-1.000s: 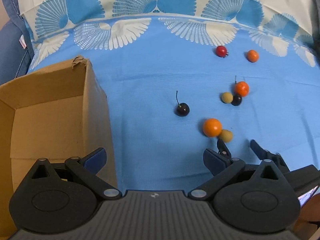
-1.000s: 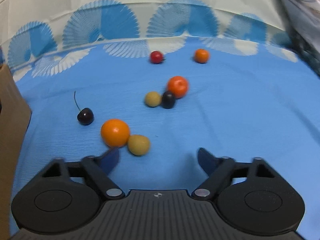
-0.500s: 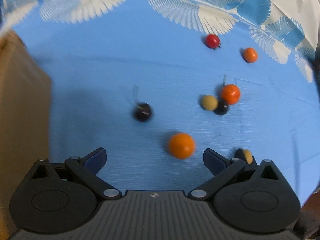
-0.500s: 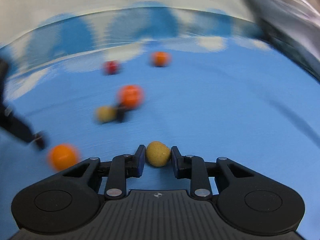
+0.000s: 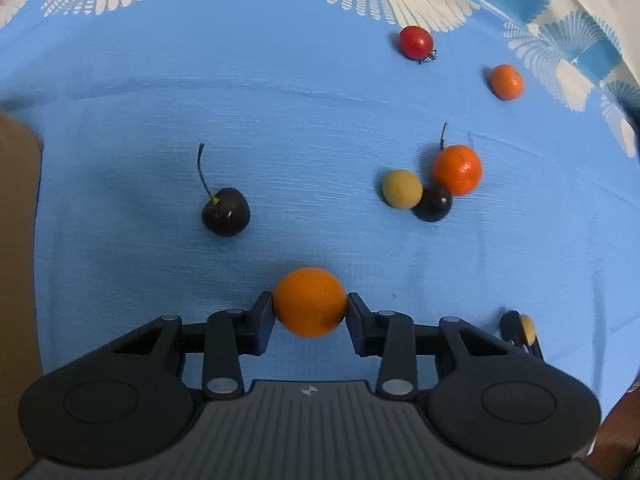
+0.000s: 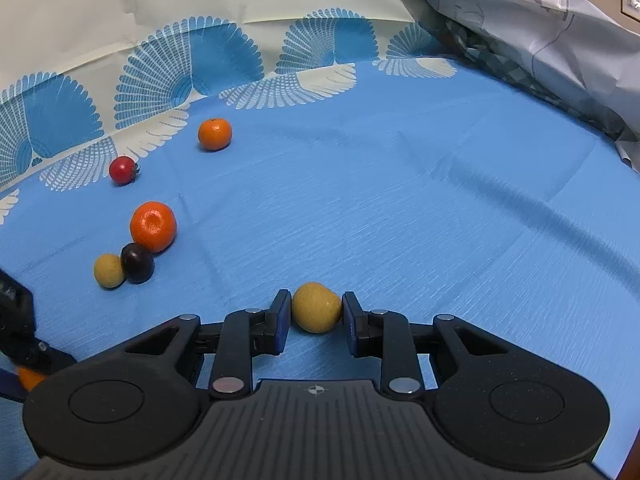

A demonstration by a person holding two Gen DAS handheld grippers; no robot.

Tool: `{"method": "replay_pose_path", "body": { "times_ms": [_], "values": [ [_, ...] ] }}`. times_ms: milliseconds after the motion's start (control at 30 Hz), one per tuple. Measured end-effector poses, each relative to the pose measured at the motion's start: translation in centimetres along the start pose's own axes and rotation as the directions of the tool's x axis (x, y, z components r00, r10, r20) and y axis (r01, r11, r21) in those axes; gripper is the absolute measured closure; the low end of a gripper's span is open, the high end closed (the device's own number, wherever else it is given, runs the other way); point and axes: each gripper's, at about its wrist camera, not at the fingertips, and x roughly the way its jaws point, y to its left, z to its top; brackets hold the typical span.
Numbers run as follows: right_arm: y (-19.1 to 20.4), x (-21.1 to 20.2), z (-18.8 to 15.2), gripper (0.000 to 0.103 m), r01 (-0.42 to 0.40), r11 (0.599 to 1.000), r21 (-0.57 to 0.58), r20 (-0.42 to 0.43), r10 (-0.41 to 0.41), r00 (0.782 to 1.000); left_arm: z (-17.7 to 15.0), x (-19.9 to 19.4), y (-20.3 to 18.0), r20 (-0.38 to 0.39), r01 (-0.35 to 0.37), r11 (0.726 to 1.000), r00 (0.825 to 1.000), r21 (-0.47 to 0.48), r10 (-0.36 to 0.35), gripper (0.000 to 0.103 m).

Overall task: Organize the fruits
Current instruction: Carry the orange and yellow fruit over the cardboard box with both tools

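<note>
Step in hand: grasp complete on both sides; I judge transfer to the container comes next.
Left gripper [image 5: 310, 307]: I have it clenched on the orange fruit [image 5: 310, 302], both pads touching its sides, low over the blue cloth [image 5: 320, 120].
Right gripper [image 6: 316, 312]: I have it clamped on the tan fruit [image 6: 317, 307], just above the cloth.
Next move: I must lift both loads clear and carry them left to the cardboard box [image 5: 18, 240], holding pressure so the round fruit does not roll out.
Remaining on cloth: stemmed cherry [image 5: 225, 212]; a touching cluster of tan ball [image 5: 401, 189], dark cherry [image 5: 433, 204] and mandarin [image 5: 457, 169]; farther off, red tomato [image 5: 416, 42] and small orange [image 5: 507, 82].
Left view only: box edge, stemmed cherry.
Right view only: the grey bundle [image 6: 560, 40] at the cloth's far right; the box is out of frame.
</note>
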Motion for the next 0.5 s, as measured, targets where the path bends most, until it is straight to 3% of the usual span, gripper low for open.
{"method": "replay_pose_path", "body": {
  "times_ms": [167,333,500],
  "values": [
    [-0.5,-0.4,0.2,0.075,-0.033,0.998,0.045,0.024,0.032,0.999,-1.2,-2.3,0.7,0.011,0.004,0.999,1.000,0.034,-0.004,0.060],
    [-0.1,-2.3,0.5,0.075,-0.094,0.995,0.040,0.095,0.090,0.991,-4.4,-7.3,2.1,0.078,0.008,0.995,0.997,0.100,-0.016,0.060],
    [-0.7,-7.6,0.7,0.075,-0.124,0.992,0.037,0.122,0.118,0.985,-8.5,-13.5,4.0,0.168,-0.030,0.982,0.986,0.188,-0.002,0.060]
  ]
}}
